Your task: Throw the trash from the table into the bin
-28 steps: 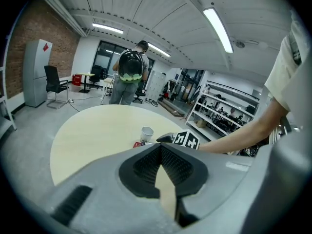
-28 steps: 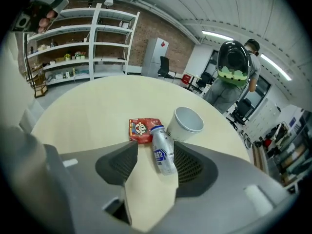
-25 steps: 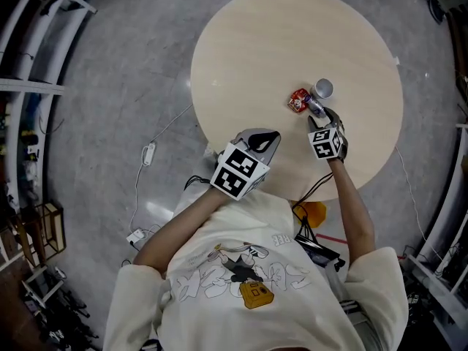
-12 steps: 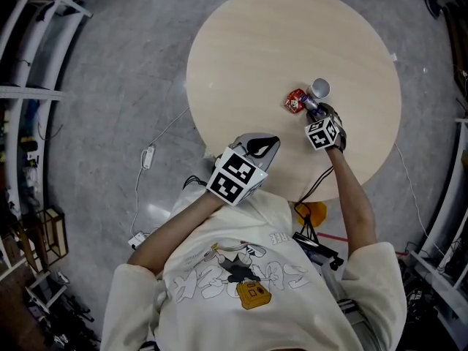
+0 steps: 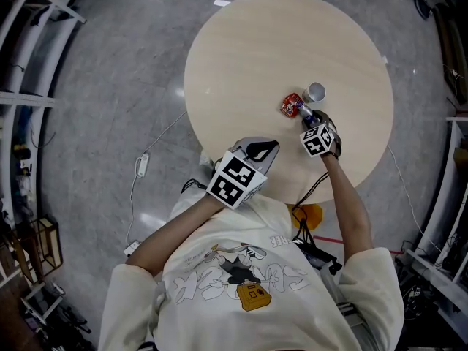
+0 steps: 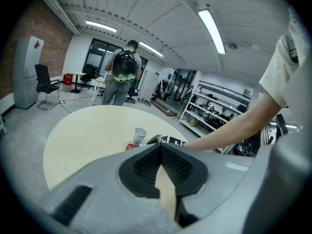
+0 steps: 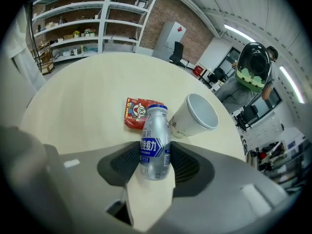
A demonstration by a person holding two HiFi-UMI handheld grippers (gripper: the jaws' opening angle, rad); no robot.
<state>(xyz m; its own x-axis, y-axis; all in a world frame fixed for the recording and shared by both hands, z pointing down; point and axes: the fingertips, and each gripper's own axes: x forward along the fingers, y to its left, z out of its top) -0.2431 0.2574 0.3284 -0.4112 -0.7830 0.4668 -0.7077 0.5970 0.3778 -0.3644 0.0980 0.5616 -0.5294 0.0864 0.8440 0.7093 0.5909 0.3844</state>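
The right gripper [image 5: 308, 117] points down at the round surface [image 5: 256, 50], and its fingers [image 7: 123, 163] are about half spread. They have just been closing, and a small bottle [image 7: 156, 141] with a blue label stands between them. In the right gripper view the dark pads lie against both sides of the bottle's lower part, so the fingers pinch the bottle. The bottle's neck and cap stick out beyond the fingertips. The bottle looks upright on the surface; I cannot tell whether it is lifted.

Just beyond the fingertips, a little to the left of them in that view, lies a flat red snack packet [image 7: 139, 112]. The bottle's cap hides one edge of the packet, so I cannot tell whether they touch. Beyond the fingertips on the other side stands a white paper cup [image 7: 196, 115], open and empty, close beside the bottle's shoulder.

The left gripper [image 5: 262, 151] hangs over the near edge of the surface, well apart from the three things. Its fingers [image 6: 145, 165] are pressed together at the tips and hold nothing; only bare surface shows in the narrow gap behind the tips.
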